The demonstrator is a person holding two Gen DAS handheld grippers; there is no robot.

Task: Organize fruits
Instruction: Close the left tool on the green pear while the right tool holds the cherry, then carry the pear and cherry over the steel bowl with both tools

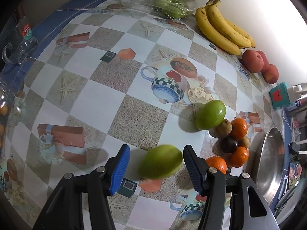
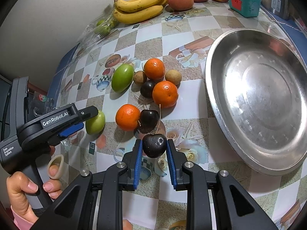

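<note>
The right gripper (image 2: pixel 154 147) has its blue pads closed against a dark cherry (image 2: pixel 154 147), held just left of the steel bowl (image 2: pixel 214 88), whose inside holds no fruit. The left gripper (image 1: pixel 156 162) is spread wide around a blurred green fruit (image 1: pixel 160 161) (neither pad clearly touching it), with a second green fruit (image 1: pixel 210 114) near the oranges (image 1: pixel 238 127). Bananas (image 1: pixel 217 25) and peaches (image 1: pixel 252 60) lie along the wall.

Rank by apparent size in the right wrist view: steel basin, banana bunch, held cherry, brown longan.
1. steel basin
2. banana bunch
3. held cherry, though nearness to the camera enlarges it
4. brown longan
</note>
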